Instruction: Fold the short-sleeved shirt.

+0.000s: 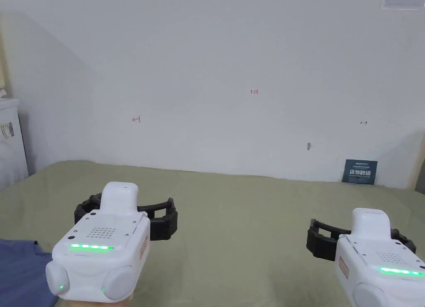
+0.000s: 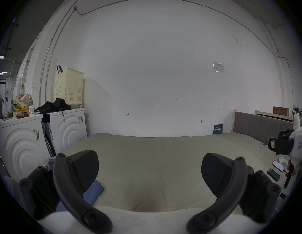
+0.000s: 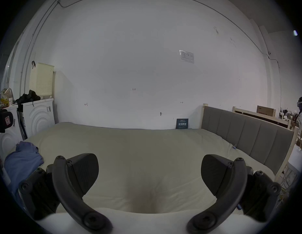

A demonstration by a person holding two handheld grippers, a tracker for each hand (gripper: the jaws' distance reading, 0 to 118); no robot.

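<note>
A blue shirt lies crumpled on the pale green bed sheet at the near left edge. It also shows as the blue shirt at the left of the right gripper view and the blue shirt behind the left jaw in the left gripper view. My left gripper hovers over the bed just right of the shirt, jaws wide apart and empty. My right gripper hangs over the right part of the bed, also open and empty. In their own views, the left gripper and right gripper frame bare sheet.
A white wall runs behind the bed. Washing machines stand to the left, with a cream basket and dark clothes on top. A grey padded headboard bounds the right side. Phones lie near the right edge.
</note>
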